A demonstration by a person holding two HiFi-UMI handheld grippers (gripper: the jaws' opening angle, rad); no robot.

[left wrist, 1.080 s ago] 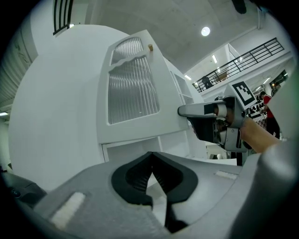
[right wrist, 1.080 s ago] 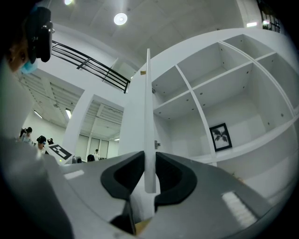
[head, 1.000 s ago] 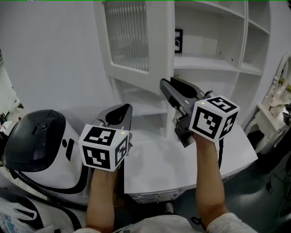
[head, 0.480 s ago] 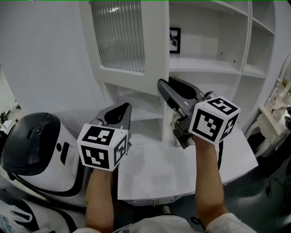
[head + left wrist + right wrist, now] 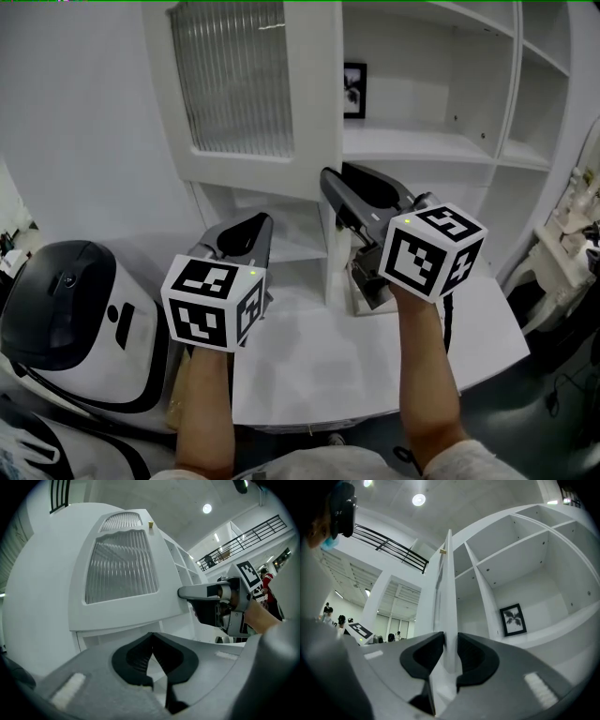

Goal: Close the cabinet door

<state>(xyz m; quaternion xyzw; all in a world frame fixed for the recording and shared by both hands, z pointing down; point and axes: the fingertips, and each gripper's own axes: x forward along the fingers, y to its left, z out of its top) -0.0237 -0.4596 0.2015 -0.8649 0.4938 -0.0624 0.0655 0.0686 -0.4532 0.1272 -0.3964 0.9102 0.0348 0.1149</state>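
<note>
Door edge [image 5: 449, 583] within right claw [image 5: 450, 641], just opening; head view unclear.

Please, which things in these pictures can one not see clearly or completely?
Behind the cabinet door: head view, its ribbed glass blurs everything.
The door's top: head view, cut off by the upper edge.
Small brass piece at the door's top corner: left gripper view, too small to identify.
Framed picture: right gripper view, motif too small to read.
Black-and-white machine: head view, cut off by the left edge.
</note>
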